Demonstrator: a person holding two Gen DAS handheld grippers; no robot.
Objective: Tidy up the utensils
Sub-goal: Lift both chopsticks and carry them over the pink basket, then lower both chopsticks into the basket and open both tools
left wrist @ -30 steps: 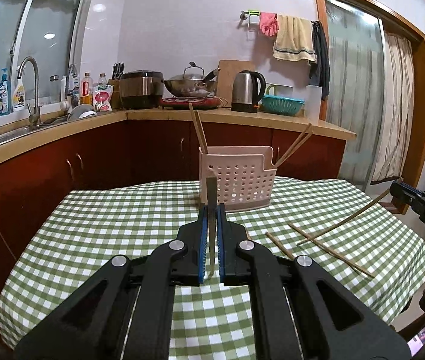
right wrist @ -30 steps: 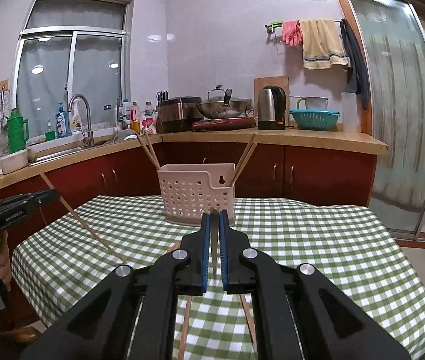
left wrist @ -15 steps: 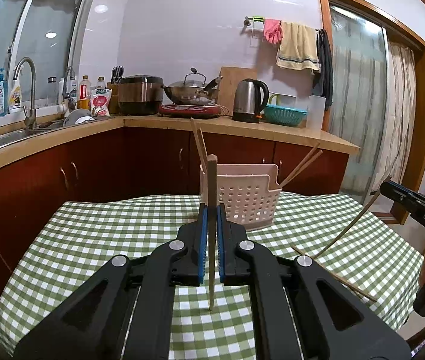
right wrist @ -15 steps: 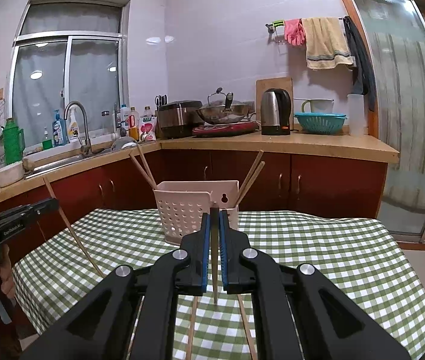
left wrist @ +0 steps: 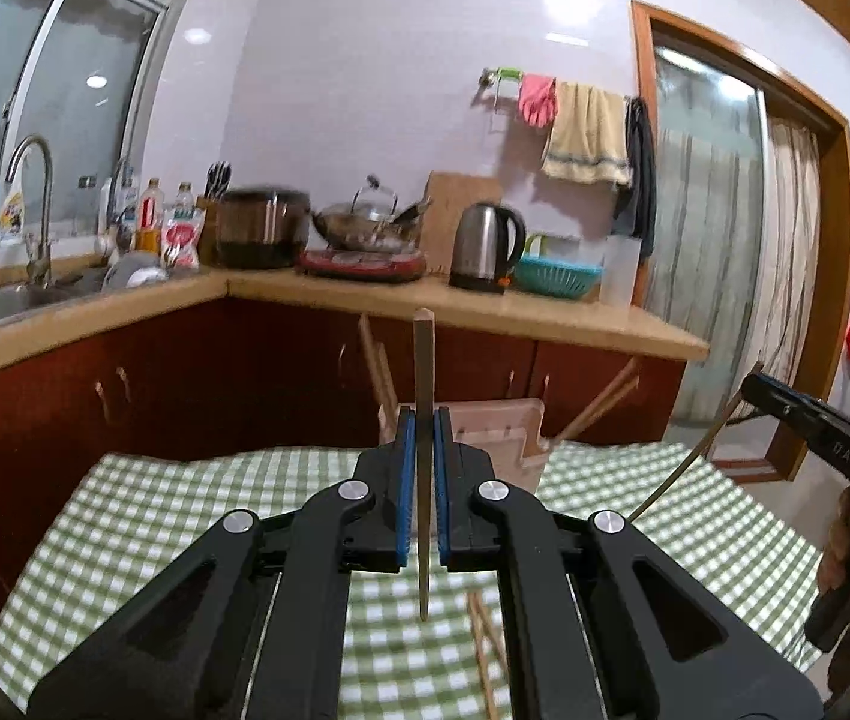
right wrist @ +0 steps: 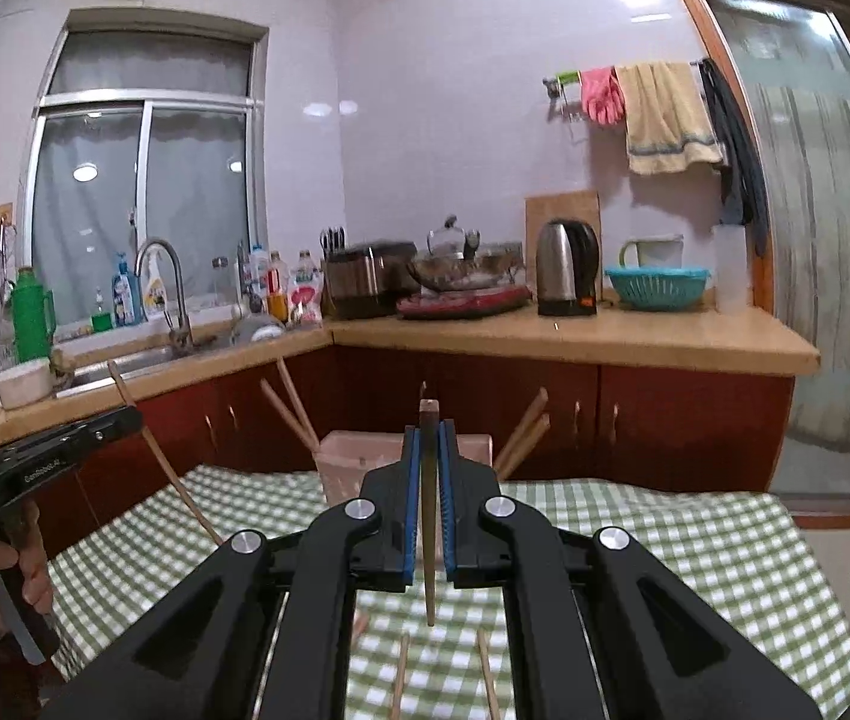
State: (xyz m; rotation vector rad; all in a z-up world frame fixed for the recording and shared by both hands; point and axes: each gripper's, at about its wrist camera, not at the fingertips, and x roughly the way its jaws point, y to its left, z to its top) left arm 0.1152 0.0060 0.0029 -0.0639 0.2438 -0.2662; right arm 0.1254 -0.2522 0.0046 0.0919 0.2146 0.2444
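Open air above the checked tabletop (left wrist: 197,516) between both grippers and the pink utensil basket (right wrist: 344,462). Basket rim partly obstructed: chopsticks lean out at its left (right wrist: 290,414) and right (right wrist: 523,429) ends; middle looks clear. Loose chopsticks (right wrist: 487,681) lie on the cloth below. Counter (right wrist: 574,333) stands close behind the basket.

Pretty standard small kitchen: glossy pale walls (right wrist: 454,120) bouncing the ceiling lights, an L-shaped tan countertop (right wrist: 634,330) over dark red cabinets (right wrist: 664,420), and a sliding window (right wrist: 143,204) above the sink (right wrist: 119,363) with its tall faucet (right wrist: 164,282). On the right there's a wood-framed glass door (right wrist: 814,240) with a striped curtain behind it, plus a towel rail (right wrist: 634,69) hung with cloths
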